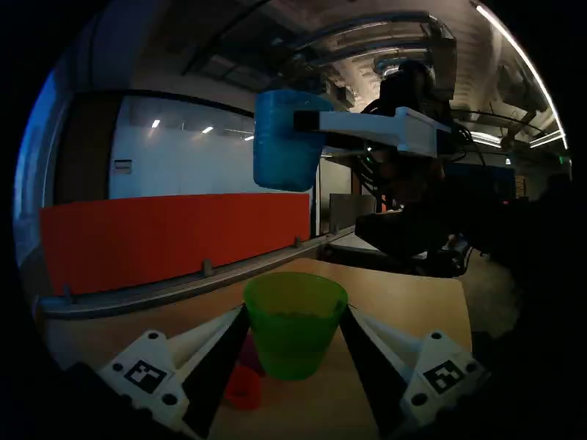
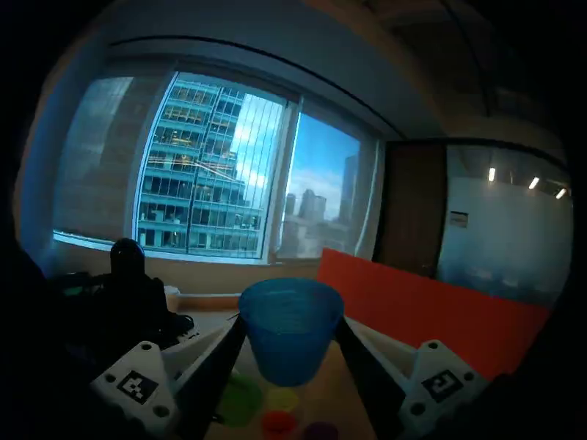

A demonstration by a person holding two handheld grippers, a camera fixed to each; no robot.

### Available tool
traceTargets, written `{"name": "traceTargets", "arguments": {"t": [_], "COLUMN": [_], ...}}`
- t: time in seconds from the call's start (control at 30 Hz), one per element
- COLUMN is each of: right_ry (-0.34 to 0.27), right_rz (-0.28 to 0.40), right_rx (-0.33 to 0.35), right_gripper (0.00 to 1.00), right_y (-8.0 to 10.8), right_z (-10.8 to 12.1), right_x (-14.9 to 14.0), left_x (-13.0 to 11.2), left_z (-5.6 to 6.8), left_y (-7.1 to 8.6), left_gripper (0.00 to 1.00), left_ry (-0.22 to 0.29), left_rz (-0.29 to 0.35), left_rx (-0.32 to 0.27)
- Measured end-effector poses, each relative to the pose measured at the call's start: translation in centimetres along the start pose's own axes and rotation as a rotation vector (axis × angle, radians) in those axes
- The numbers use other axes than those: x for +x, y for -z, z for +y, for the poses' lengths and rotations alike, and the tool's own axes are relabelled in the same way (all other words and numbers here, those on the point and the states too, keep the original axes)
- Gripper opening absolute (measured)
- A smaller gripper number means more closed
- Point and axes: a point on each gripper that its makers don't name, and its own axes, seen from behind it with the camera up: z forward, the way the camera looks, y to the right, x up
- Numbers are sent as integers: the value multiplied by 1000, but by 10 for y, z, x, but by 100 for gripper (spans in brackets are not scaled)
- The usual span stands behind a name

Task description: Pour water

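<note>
Closest up in the left gripper view are the two white fingers of the left claw (image 1: 295,319), each with a square marker, clenched on a green cup (image 1: 295,326) from both sides. Same deal in the right gripper view: the right claw (image 2: 291,330) is grasping a blue cup (image 2: 291,334), with a finger pressed against each side.

Biggest thing around is the window (image 2: 213,183) at about 10 o'clock in the right gripper view, with towers and blue sky outside. Next is the long orange panel (image 1: 176,235) at 9 o'clock in the left gripper view. The wooden bench (image 1: 411,293) runs under both claws.

In the left gripper view the blue cup hangs at 12 o'clock, upright and well above the green one, with one white finger of the right claw running across its side. The green cup sits at 6 o'clock, upright and held clear of the bench (can't tell if either cup has water in it, the insides are too dark).

Smallest stuff: a red cup (image 1: 246,385) and a purple one (image 1: 253,356) on the bench at 7 o'clock, just beside the green cup. In the right gripper view, green (image 2: 238,400), yellow (image 2: 282,398), red and purple rounds sit under the blue cup at 6 o'clock.
</note>
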Motion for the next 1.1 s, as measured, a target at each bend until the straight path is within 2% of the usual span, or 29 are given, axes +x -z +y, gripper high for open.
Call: {"name": "traceTargets", "arguments": {"t": [0.47, 1.1], "right_ry": [-29, -56], "right_rz": [-21, -33], "right_rx": [-12, -46], "right_gripper": [88, 89], "right_y": [10, 45], "right_z": [4, 18], "right_x": [-9, -33], "left_x": [3, 3], "left_z": [-2, -6], "left_y": [1, 4], "left_gripper": [85, 85], "left_ry": [-9, -23], "left_rz": [-1, -18], "left_rx": [10, 21]}}
